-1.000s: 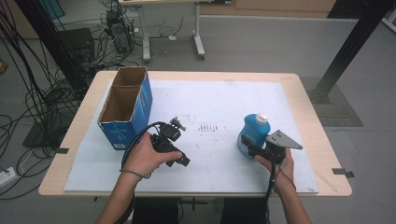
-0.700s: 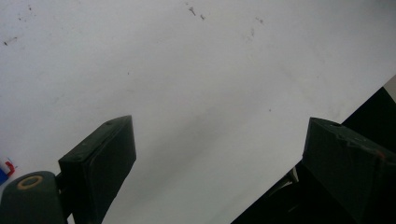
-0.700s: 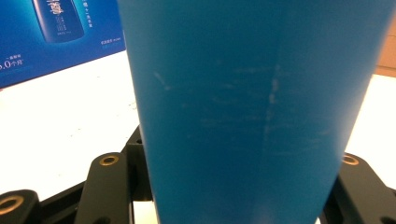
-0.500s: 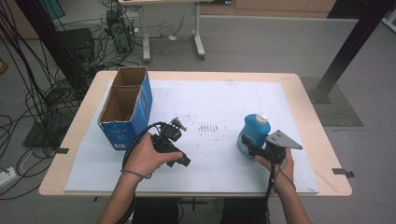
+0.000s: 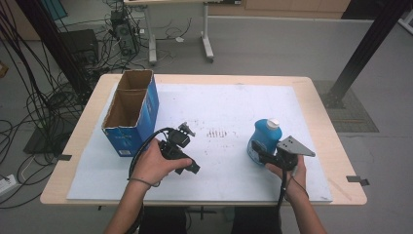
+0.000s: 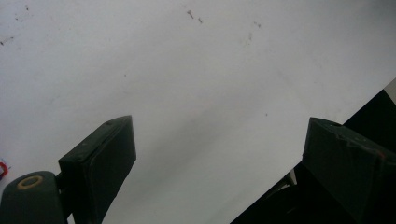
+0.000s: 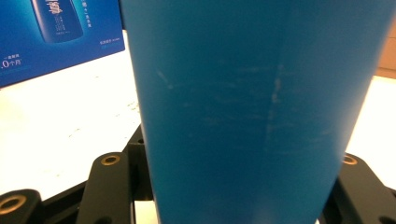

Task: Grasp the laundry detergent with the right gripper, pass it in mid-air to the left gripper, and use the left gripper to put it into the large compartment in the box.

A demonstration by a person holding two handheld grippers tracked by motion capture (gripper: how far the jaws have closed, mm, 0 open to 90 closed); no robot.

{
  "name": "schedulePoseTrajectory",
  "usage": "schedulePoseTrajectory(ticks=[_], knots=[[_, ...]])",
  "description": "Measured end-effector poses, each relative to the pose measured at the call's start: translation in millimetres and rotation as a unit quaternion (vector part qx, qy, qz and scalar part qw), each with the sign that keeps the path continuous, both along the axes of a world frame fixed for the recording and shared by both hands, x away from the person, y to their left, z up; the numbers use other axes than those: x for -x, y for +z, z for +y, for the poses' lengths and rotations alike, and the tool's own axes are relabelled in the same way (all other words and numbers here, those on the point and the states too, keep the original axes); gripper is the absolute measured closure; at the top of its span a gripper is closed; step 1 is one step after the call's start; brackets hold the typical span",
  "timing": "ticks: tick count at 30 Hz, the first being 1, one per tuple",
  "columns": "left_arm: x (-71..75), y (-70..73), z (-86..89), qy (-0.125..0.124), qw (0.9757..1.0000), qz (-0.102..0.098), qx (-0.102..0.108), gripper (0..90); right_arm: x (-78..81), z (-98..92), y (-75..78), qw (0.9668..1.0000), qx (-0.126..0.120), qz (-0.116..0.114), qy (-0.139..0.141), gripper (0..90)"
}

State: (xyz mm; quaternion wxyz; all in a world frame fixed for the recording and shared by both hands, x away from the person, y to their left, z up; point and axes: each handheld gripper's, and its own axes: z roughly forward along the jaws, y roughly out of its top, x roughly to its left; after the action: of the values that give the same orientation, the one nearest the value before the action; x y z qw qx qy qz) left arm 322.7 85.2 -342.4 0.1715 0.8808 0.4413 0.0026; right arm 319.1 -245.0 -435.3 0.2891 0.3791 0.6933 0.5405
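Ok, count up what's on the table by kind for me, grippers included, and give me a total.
Bottles: 1, the blue bottle
Boxes: 1, the open cardboard box
Grippers: 2, left gripper and right gripper
Total: 4

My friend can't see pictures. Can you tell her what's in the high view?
A person's right gripper grips a blue bottle on a white table. The left gripper rests open nearby, beside an open blue box.

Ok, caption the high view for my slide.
Right gripper shut on blue bottle; left gripper open beside cardboard box.
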Motion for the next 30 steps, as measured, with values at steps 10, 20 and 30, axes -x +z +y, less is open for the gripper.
schedulePoseTrajectory(ticks=[10,20,30], knots=[[-1.5,7.7,-7.1,-0.01,0.9999,-0.003,-0.003,10.0,-0.2,0.5,0.6,1.0,0.001,0.002,-0.002,43.2],[-0.6,7.9,-4.4,-0.002,0.9999,-0.011,-0.002,10.0,1.7,1.7,-1.0,0.9999,-0.003,-0.003,-0.011,43.3],[0.9,11.3,-10.7,0.0,0.9999,-0.016,0.002,10.0,1.0,0.9,-1.3,1.0,-0.003,-0.005,-0.007,43.3]])
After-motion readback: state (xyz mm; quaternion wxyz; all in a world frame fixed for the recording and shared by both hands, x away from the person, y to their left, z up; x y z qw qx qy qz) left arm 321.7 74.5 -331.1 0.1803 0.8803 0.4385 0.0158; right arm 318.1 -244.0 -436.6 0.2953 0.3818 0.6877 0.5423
